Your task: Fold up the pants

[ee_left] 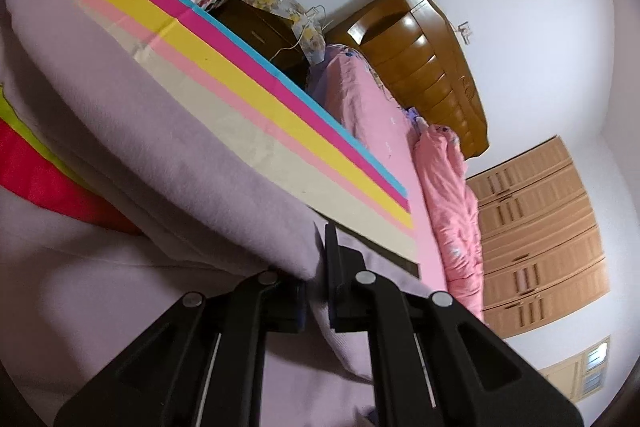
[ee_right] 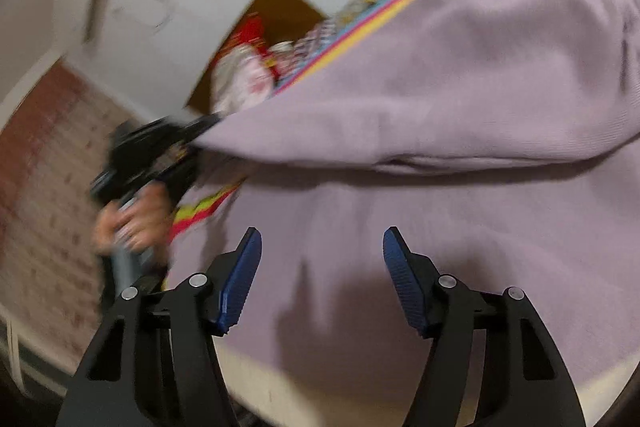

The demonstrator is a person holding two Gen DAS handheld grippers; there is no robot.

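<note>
Here, left claw [ee_left: 318, 267] clamped on a lifted fold of the lilac pants [ee_left: 168, 163], right claw [ee_right: 322, 267] wide and empty above them, striped bed sheet [ee_left: 256, 83] beneath.

Pants [ee_right: 440, 87] folded over themselves on the striped sheet [ee_left: 248, 99], bedding [ee_left: 452, 195] beyond.

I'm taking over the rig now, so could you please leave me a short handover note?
Left gripper: shut on an edge of the lilac pants, lifting a fold.
Right gripper: open, nothing between its fingers, hovering over the flat part of the pants.
Pants lie on the striped sheet on the bed.
Done: one layer partly folded over.
Left: lay that fold down, smooth, finish folding.
</note>
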